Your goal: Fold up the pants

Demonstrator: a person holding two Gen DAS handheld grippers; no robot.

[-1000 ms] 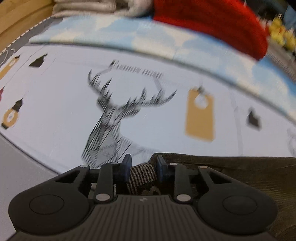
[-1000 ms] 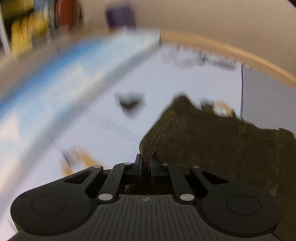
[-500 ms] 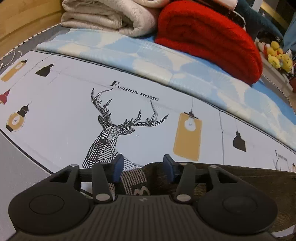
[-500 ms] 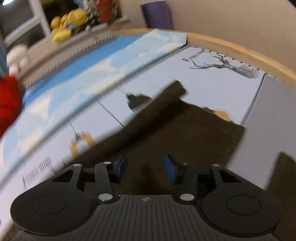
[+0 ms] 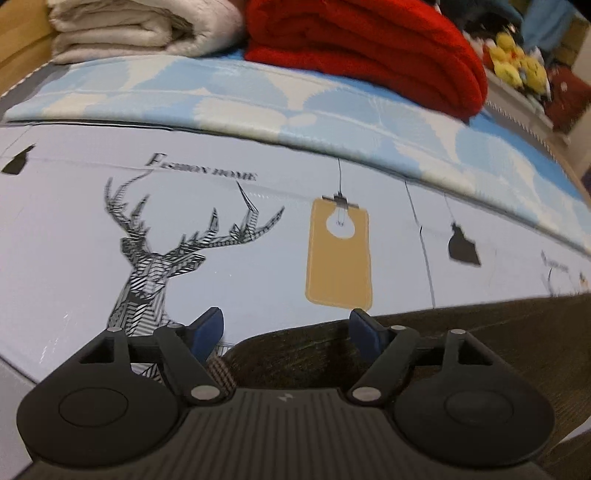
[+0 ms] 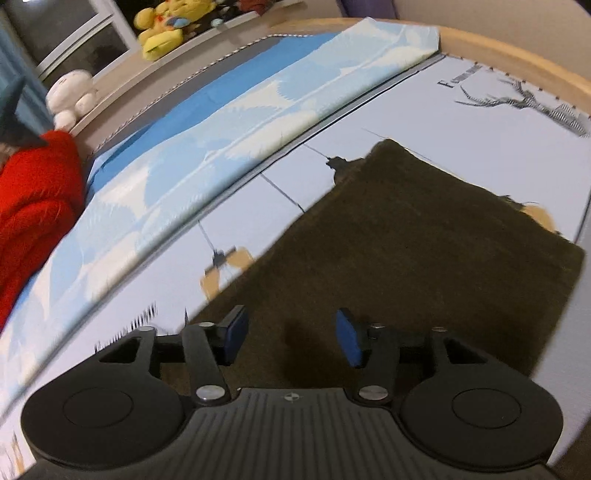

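Left wrist view is showing the left tool (image 5: pixel 286 330) with its jaws standing wide apart and gripping nothing, hovering over the near edge of the pants (image 5: pixel 461 343), which are lying flat on the printed bed sheet (image 5: pixel 240 266) just below the deer print (image 5: pixel 159 266). Over on the right wrist view, the right tool (image 6: pixel 291 338) is likewise spread apart and empty, sitting above the dark cloth (image 6: pixel 424 251) as it is stretching away across the bed. The person is judging the fold now, it seems: the good play would be smoothing the layers flat, lining the edges up, and taking the next grip at matching corners so the cloth comes over evenly. Counting up: one pair of pants, two tools, one red blanket (image 5: pixel 365 51), one folded cream blanket (image 5: pixel 129 26), and several plush toys (image 6: pixel 166 22) on the sill, too blurred for an exact number.
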